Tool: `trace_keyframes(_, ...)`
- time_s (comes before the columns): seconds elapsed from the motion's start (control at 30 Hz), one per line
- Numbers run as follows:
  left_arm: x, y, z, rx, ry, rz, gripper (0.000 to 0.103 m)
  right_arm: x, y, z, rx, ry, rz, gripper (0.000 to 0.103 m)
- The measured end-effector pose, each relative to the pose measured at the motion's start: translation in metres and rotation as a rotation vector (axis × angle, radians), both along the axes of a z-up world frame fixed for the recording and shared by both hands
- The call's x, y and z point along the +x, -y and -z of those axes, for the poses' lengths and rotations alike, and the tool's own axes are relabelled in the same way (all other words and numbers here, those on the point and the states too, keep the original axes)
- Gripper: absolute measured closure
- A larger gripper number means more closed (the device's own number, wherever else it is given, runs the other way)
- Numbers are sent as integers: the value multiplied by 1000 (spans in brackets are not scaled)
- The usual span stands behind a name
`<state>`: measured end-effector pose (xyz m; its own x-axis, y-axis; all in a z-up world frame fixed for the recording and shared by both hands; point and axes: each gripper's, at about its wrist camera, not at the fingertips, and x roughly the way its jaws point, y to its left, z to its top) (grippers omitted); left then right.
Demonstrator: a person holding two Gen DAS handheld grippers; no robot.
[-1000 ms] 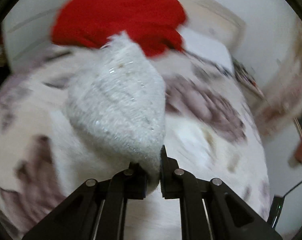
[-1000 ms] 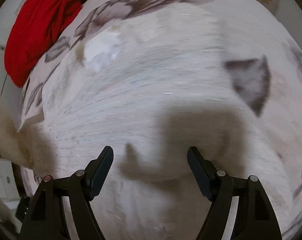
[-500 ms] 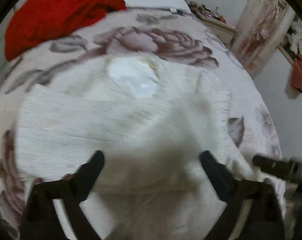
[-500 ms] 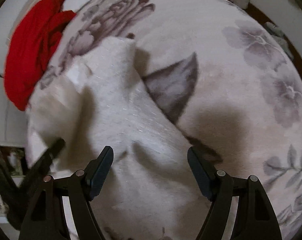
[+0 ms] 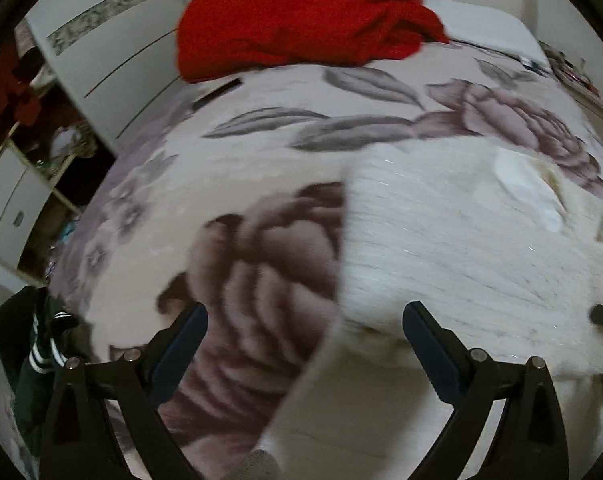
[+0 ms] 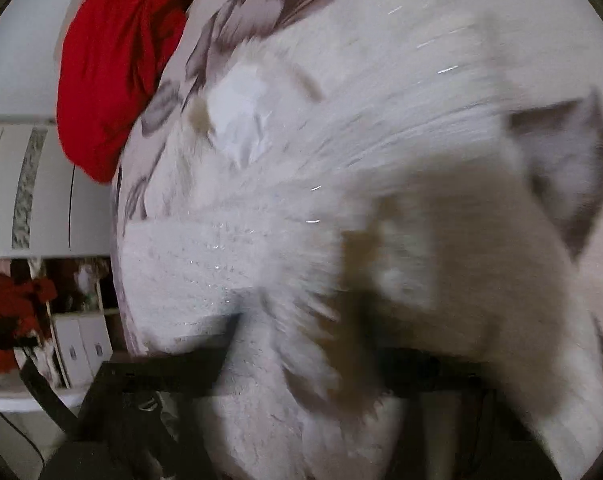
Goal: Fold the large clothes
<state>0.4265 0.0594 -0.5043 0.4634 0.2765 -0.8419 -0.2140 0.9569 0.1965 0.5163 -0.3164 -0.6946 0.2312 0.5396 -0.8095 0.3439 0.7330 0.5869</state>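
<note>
On the floral bed (image 5: pixel 261 152), below the red garment (image 5: pixel 301 16), our left gripper (image 5: pixel 301 320) gapes empty; right jaws unreadable. The fuzzy white knit sweater (image 5: pixel 461 232), we judge soft and limp: grasp its hem.

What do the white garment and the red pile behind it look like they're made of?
Fuzzy white knit garment: looks like a soft ribbed knit, probably wool or acrylic, with glinting threads and a hairy edge. Crumpled red cloth pile: matte, smoother fabric with soft folds; blur leaves the fibre unclear.
</note>
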Motion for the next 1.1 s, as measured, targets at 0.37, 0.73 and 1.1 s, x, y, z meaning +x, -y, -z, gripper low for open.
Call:
trace_keyframes(0.37,74,10,23,-20,-36,6,3,9,63,-55,-278,99,71,96)
trace_keyframes(0.73,45,10,29,-18,-120,146,3,-30,95,-41,-186,57,87,45)
trace_keyframes(1.1,-116,-39,59,-153,-353,82,3,-228,129,-19,-229,-175,184,28)
